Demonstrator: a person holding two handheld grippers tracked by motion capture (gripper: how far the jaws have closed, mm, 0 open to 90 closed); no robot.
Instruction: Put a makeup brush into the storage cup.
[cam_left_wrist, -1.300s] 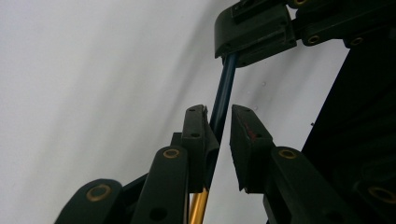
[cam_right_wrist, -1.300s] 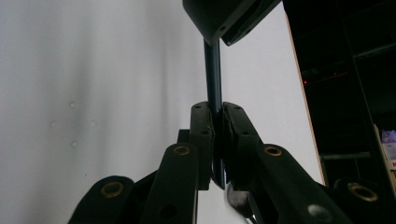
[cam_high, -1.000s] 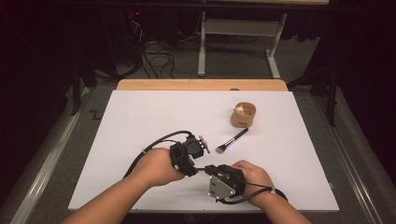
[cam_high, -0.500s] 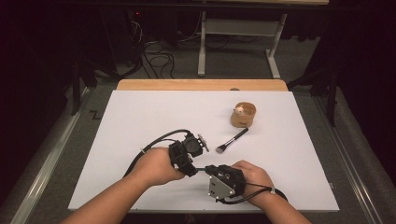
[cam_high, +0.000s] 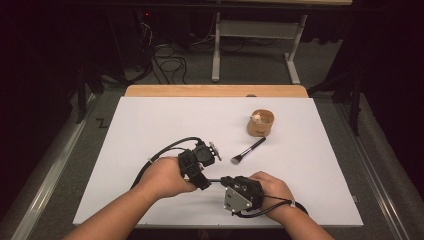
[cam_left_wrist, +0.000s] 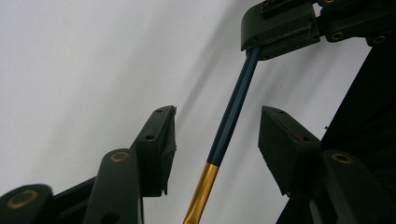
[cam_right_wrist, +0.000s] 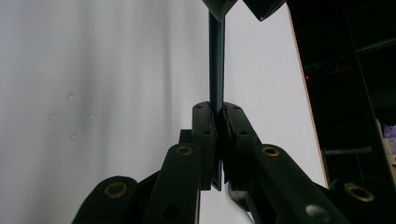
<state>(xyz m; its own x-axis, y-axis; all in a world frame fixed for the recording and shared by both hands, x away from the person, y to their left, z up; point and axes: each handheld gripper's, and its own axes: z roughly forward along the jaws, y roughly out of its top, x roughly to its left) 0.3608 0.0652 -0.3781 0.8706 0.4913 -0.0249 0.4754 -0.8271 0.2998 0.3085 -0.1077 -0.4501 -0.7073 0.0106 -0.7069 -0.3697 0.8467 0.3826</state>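
Brush handle, dark teal with a gold ferrule, spans the gap between my two tools low over the white tabletop. My right hand-held gripper is clamped tight on its thin end. My left hand-held gripper has just been opening; its jaws stand apart on either side of the handle, pads clear of it. Both sit at the near edge in the high view, left hand-held gripper facing right hand-held gripper.

I judge the risk to be in the single grip: held by its tip alone, the handle could pivot or slip and drop.

Farther out, well apart, a second makeup brush lies beside a small wooden cup. Nothing stands between.
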